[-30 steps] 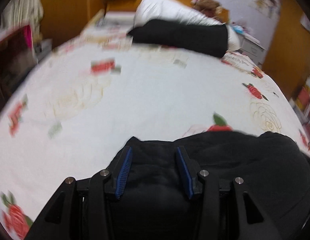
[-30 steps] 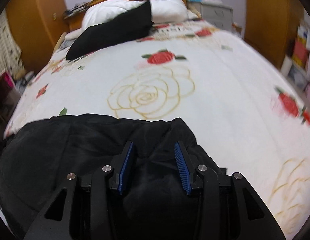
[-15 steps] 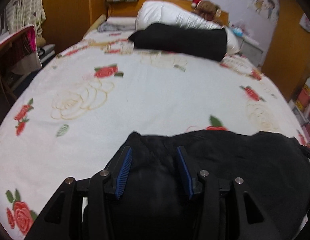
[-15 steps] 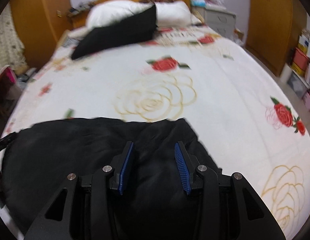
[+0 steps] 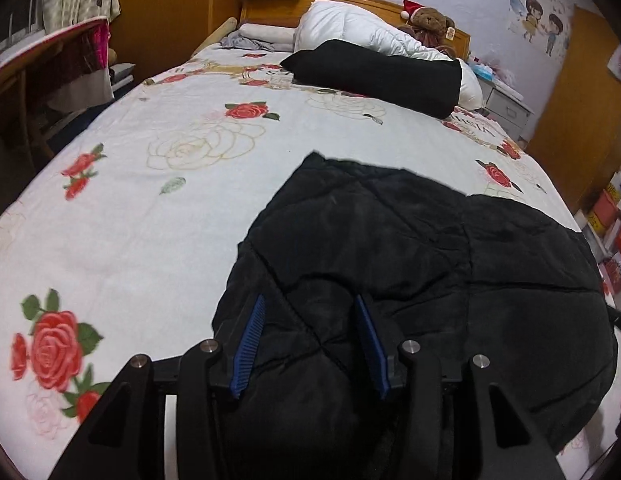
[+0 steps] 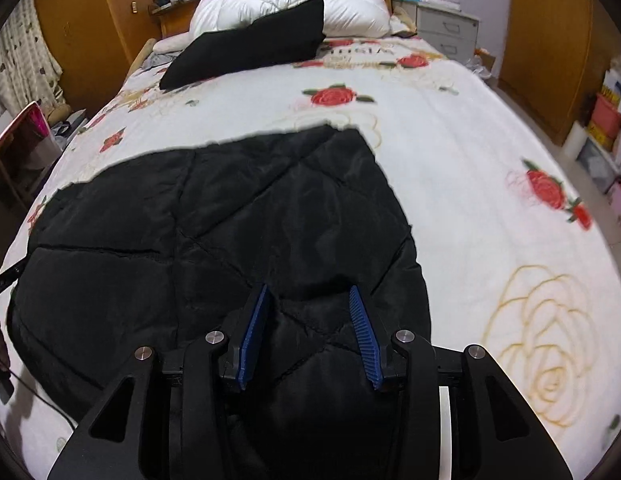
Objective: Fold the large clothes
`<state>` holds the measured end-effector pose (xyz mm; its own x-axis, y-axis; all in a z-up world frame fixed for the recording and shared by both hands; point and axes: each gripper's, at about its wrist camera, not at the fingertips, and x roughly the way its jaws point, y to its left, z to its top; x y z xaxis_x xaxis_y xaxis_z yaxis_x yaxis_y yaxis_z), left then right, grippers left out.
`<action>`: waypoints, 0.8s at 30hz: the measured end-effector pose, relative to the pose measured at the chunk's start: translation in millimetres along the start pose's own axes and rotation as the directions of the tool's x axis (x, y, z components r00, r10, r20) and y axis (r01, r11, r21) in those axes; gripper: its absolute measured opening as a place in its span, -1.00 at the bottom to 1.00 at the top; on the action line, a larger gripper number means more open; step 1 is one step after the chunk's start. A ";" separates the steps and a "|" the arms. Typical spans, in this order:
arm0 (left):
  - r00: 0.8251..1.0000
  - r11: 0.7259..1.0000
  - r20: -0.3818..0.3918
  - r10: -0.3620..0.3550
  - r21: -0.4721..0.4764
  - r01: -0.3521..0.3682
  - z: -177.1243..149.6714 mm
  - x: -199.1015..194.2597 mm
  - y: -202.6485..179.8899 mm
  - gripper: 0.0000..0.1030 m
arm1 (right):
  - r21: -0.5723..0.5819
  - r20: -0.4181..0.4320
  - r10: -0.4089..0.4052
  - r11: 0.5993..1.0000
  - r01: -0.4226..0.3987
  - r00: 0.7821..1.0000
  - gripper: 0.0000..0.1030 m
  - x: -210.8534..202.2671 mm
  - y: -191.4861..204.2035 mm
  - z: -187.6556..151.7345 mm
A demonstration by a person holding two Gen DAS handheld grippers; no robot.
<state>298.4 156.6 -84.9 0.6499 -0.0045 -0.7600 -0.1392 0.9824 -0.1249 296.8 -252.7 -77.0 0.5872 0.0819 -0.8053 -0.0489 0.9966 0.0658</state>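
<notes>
A black quilted jacket point(image 5: 410, 264) lies spread on the floral bed sheet point(image 5: 150, 208) at the near end of the bed; it also fills the near part of the right wrist view point(image 6: 214, 220). My left gripper point(image 5: 310, 340) sits over the jacket's near left part, jaws apart, with padded fabric bulging up between the blue pads point(image 5: 248, 344). My right gripper point(image 6: 308, 330) sits over the jacket's near right part, jaws apart, fabric between its pads point(image 6: 364, 336). Whether either gripper pinches the fabric is hidden.
A black pillow point(image 5: 374, 72) and a white duvet point(image 5: 362, 32) lie at the headboard, with a teddy bear point(image 5: 428, 20). A wooden chair point(image 5: 38, 80) stands left of the bed, a nightstand point(image 6: 446, 28) and storage boxes point(image 6: 606, 120) to the right. Bare sheet lies beyond the jacket.
Both grippers have drawn back toward the foot of the bed and risen. Much more of the jacket now shows laid out ahead of them. The jaws' spread looks the same.
</notes>
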 end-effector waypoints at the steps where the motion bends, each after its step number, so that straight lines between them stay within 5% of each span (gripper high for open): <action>1: 1.000 1.000 0.008 0.001 0.013 -0.001 -0.5 -8.2 -2.9 -0.04 | 0.007 0.017 0.015 1.000 -0.015 1.000 -0.18 -12.3 2.1 -0.2; 14: 0.996 0.990 0.071 -0.055 0.133 0.046 -24.2 -114.9 -52.9 -0.04 | 0.008 0.070 0.102 0.995 -0.103 0.992 -0.13 -125.7 47.0 -34.0; 24: 0.998 0.983 -0.004 -0.056 0.173 0.056 -54.0 -81.1 -84.1 -0.04 | 0.043 -0.043 0.100 0.994 -0.098 0.994 -0.03 -51.0 51.8 -61.8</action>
<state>217.1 64.3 -47.2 0.6537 -0.0606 -0.7543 0.0288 0.9981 -0.0553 214.4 -205.4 -68.9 0.5445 0.1813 -0.8189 -0.0717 0.9828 0.1699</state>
